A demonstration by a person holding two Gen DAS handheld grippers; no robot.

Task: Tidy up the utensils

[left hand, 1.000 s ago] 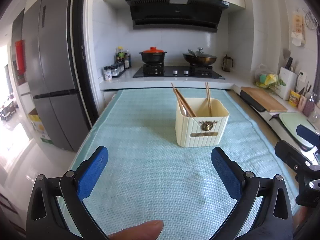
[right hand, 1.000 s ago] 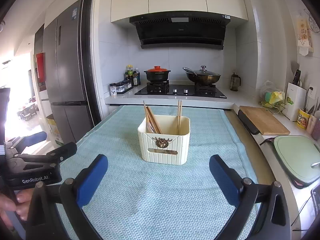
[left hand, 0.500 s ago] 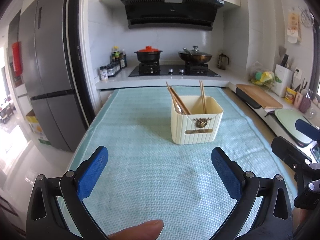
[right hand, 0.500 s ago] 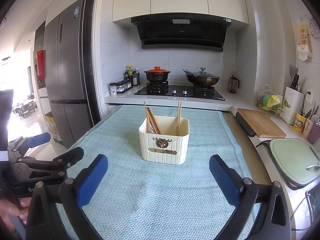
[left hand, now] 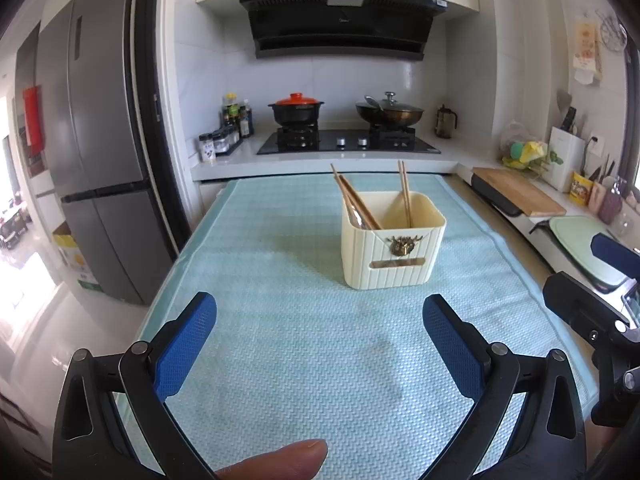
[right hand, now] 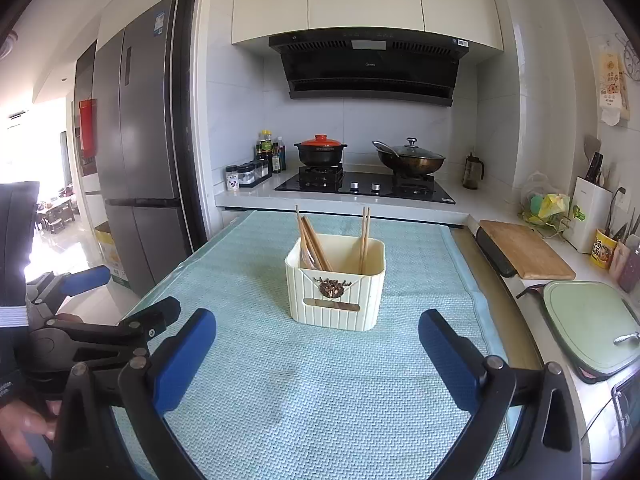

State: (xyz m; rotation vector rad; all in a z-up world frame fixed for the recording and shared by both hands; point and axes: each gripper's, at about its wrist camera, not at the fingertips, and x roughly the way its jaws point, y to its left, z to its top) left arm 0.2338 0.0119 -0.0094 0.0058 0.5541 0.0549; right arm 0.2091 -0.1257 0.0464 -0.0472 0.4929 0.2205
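A cream ribbed utensil box (left hand: 394, 256) stands upright on the light blue mat (left hand: 280, 320); it also shows in the right wrist view (right hand: 336, 296). Wooden chopsticks (left hand: 354, 200) lean in its left side and a pair (left hand: 405, 192) stands at its right; the right wrist view shows them too (right hand: 314, 242). My left gripper (left hand: 320, 334) is open and empty, well short of the box. My right gripper (right hand: 318, 340) is open and empty, also short of the box. Each gripper shows at the edge of the other's view.
A stove with a red-lidded pot (right hand: 320, 150) and a wok (right hand: 410, 160) is behind the mat. A fridge (right hand: 136, 160) stands at the left. A wooden board (right hand: 524, 254) and a green board (right hand: 592, 316) lie on the right counter.
Both grippers have drawn back and risen a little, so the box looks slightly farther and lower. Both stay open and empty.
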